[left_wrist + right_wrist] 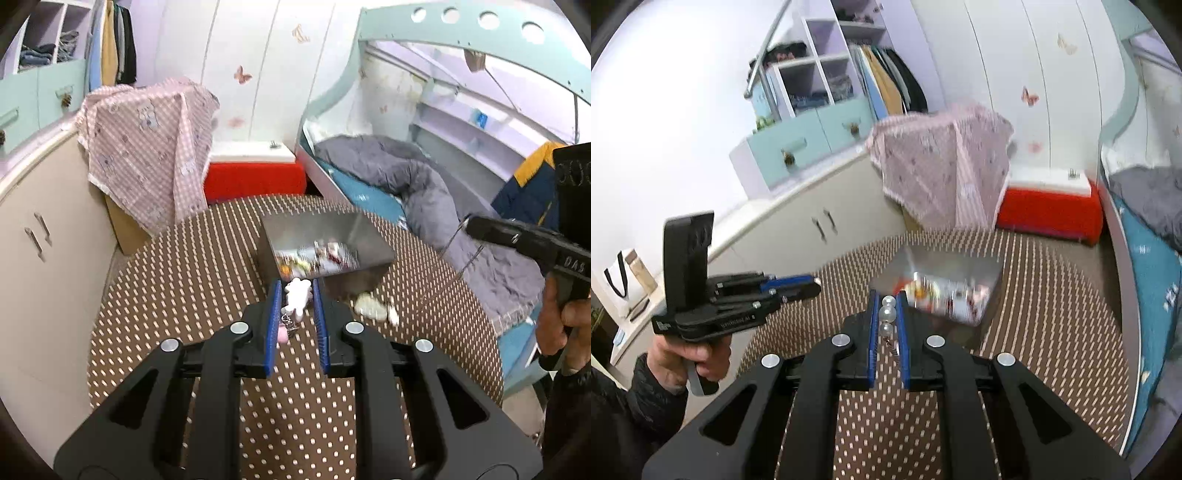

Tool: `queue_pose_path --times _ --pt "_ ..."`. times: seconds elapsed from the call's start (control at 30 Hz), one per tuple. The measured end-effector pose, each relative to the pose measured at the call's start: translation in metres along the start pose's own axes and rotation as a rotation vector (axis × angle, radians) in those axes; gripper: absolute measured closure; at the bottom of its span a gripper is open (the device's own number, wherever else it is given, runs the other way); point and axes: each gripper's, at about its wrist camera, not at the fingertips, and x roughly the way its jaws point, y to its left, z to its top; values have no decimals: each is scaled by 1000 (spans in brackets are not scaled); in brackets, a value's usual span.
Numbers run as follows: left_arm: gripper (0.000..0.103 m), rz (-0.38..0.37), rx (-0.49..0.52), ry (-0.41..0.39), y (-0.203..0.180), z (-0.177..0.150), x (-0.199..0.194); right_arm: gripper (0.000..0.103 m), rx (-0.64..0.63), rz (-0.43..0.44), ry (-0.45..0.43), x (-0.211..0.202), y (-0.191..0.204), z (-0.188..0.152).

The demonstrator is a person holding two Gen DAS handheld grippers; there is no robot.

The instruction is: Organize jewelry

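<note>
A metal box point(354, 230) with several pieces of jewelry inside stands on the brown dotted table point(192, 280); it also shows in the right wrist view point(960, 264). My left gripper point(296, 286) is shut on a white charm keychain point(297, 297) with a small pink piece point(282, 336), just in front of the box. My right gripper point(888, 297) is shut on a string of pearl beads point(887, 314), held above the table near the box. The right gripper shows from the side at the left wrist view's right edge point(469, 225), a thin wire hanging from it.
A pale trinket point(371, 308) lies on the table right of my left gripper. A bed with a grey blanket point(424, 184) is on the right. A red and white box point(255, 173) and a pink checked cloth point(147, 147) stand behind the table. Cabinets line the left.
</note>
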Motion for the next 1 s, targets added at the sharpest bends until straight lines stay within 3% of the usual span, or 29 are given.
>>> queue_pose_path --times 0.37,0.8,0.83,0.87,0.9,0.97,1.0 --pt "86 6 25 -80 -8 61 0 95 -11 12 -110 -5 -14 67" --pt "84 -61 -18 5 -8 89 62 93 89 -27 -20 51 -50 66" --pt "67 -56 -13 14 -9 89 65 89 111 -46 -8 57 -56 63" --pt "46 -45 -10 27 -10 89 69 75 128 -63 -1 59 -60 62" --pt "12 -19 -13 21 -10 89 69 49 153 -95 3 60 -66 59" --pt "7 37 -18 -60 -9 86 59 11 192 -130 -32 53 -72 54" --pt "7 42 -19 -56 -7 85 58 10 205 -134 -49 49 -75 51"
